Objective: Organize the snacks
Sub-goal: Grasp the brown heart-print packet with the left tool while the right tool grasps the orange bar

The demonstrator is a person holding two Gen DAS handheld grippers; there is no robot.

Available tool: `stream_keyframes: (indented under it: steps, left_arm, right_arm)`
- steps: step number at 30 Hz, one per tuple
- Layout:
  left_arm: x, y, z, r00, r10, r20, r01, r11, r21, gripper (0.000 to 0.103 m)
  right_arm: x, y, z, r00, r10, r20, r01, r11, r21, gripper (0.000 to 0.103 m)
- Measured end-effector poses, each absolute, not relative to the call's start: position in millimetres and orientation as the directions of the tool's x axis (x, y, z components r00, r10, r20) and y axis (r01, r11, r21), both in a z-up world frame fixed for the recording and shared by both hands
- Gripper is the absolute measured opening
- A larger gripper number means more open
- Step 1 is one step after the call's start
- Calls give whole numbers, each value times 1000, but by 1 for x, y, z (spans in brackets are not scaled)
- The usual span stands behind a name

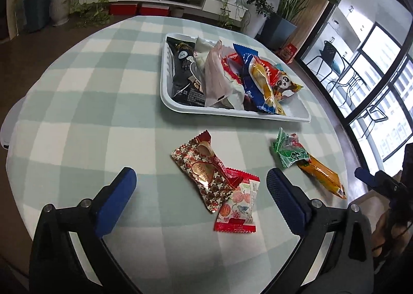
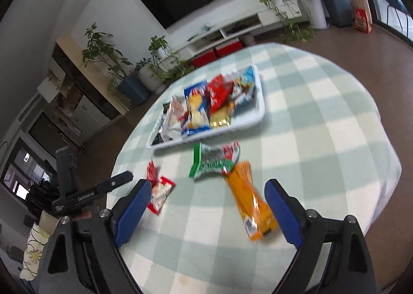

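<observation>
On the round table (image 1: pixel 77 103), which carries a green-and-white checked cloth, a white tray (image 1: pixel 232 113) sits toward the far edge and holds a heap of snack packets, among them a black packet (image 1: pixel 184 72) at the tray's left end and a panda-printed packet (image 1: pixel 280 82) toward its right. Four packets lie loose on the cloth between the tray and the near edge: a gold-and-red heart packet (image 1: pixel 204 170), a red-and-white fruit packet (image 1: pixel 237 206) overlapping the heart packet's near end, a green packet (image 1: pixel 290 150) and an orange packet (image 1: pixel 322 175) touching the green one. The left gripper (image 1: pixel 201 198) is above the near edge with its jaws wide apart and nothing between the pads; the heart and fruit packets appear in the gap. The right gripper (image 2: pixel 207 211) likewise has its jaws spread and empty, with the orange packet (image 2: pixel 251 201) lying in the gap. The left wrist view shows the heart packet whole and the tray contents sharply; the right wrist view is motion-blurred, shows the green packet (image 2: pixel 214 162) and orange packet close up, and shows the fruit packet (image 2: pixel 160 193) partly behind its left finger. Each view catches part of the other gripper at its edge.
</observation>
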State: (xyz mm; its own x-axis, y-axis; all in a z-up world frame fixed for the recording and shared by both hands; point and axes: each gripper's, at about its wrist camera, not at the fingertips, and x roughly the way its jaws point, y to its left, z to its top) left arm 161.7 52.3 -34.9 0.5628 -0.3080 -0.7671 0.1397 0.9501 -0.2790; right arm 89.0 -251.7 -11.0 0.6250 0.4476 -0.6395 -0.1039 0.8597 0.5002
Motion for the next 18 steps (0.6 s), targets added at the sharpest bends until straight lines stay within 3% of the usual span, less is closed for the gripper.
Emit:
stream_keyframes:
  steps: [5, 7, 8, 10, 12, 15, 18]
  left_arm:
    - [185, 36, -48, 529, -249, -811, 133, 969, -210, 100]
    - [193, 35, -58, 505, -257, -824, 130, 966, -221, 87]
    - [196, 35, -65, 490, -253, -834, 126, 967, -220, 75]
    - [196, 34, -66, 503, -233, -832, 129, 972, -194, 65]
    - [198, 36, -67, 503, -225, -834, 141, 974, -178, 49]
    - [198, 38, -67, 502, -200, -841, 159, 978, -138, 36]
    - [191, 31, -68, 502, -167, -849, 208, 976, -69, 33]
  right_arm:
    - [78, -246, -20, 617, 437, -655, -112, 872, 477, 89]
    - [75, -246, -23, 613, 438, -658, -113, 873, 475, 87]
    - [75, -245, -23, 614, 436, -658, -119, 875, 469, 86]
    - [71, -243, -24, 617, 422, -664, -122, 885, 449, 86]
    - [70, -241, -24, 619, 414, -667, -126, 891, 436, 85]
    - [70, -242, -27, 613, 416, -672, -124, 891, 438, 82]
    - [69, -240, -28, 611, 397, -685, -118, 901, 417, 81]
